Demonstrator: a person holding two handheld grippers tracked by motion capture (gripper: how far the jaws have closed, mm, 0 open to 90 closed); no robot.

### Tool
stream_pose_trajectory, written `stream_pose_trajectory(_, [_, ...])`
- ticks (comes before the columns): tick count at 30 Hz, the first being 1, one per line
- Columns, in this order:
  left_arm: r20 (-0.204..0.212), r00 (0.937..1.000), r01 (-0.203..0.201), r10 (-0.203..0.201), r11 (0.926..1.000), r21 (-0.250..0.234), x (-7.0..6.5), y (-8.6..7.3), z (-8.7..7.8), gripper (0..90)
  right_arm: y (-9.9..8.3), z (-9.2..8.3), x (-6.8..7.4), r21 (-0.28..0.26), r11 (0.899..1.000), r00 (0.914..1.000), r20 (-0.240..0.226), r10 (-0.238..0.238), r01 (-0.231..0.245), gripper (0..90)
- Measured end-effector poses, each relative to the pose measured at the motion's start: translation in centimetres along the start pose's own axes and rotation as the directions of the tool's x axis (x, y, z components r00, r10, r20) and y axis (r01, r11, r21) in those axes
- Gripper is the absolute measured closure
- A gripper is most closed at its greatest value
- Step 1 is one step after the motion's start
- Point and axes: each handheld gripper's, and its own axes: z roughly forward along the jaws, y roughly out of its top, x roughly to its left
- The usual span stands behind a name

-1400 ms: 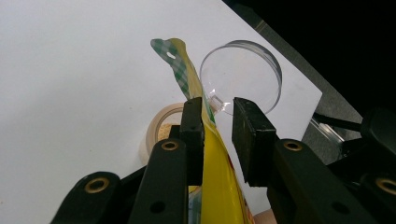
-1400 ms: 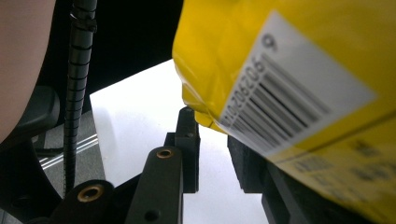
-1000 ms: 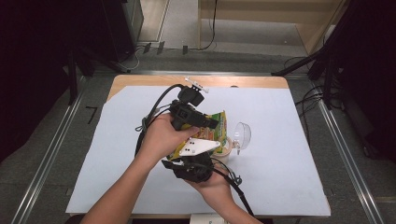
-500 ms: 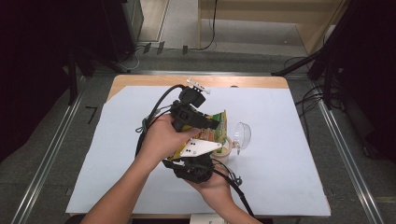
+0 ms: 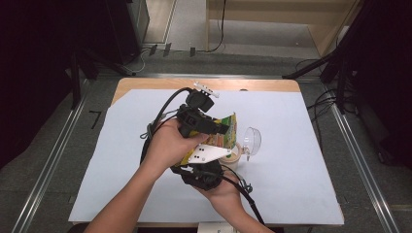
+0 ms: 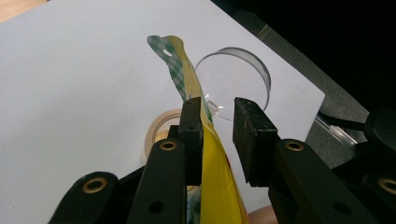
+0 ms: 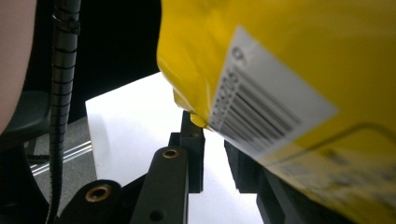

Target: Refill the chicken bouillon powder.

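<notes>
We are holding a yellow plastic snack pouch with a green checked top [image 6: 187, 77] above the white sheet on the table [image 5: 311, 184], between both tools. Our left gripper [image 6: 217, 123] is standing partly open, the pouch lying against one pad with a gap to the other. Our right gripper [image 7: 212, 142] has just been closing its jaws, the pouch's lower corner between them; we cannot tell whether they are pinching it. Beneath are sitting a beige tape roll [image 6: 161, 126] and a clear round lid [image 6: 243, 70].

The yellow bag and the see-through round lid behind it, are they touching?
Cannot tell. In the left gripper view the yellow bag crosses in front of the clear lid, hiding any contact or gap; the high view is too small.
</notes>
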Motion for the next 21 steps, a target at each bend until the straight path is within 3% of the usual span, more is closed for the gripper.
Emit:
stream_pose_trajectory(9, [0.013,0.9996,0.025,-0.025,0.9997,0.006,0.83,0.11,0.17,73.0,0.45,0.19,-0.08,0.023,0.998,0.9978,-0.038,0.054,-0.053,75.7])
stream_pose_trajectory(21, [0.012,0.9996,0.024,-0.024,0.9997,0.001,0.79,0.14,0.1,73.0,0.56,0.24,0.09,0.022,0.998,0.9967,-0.045,0.067,-0.066,74.3])
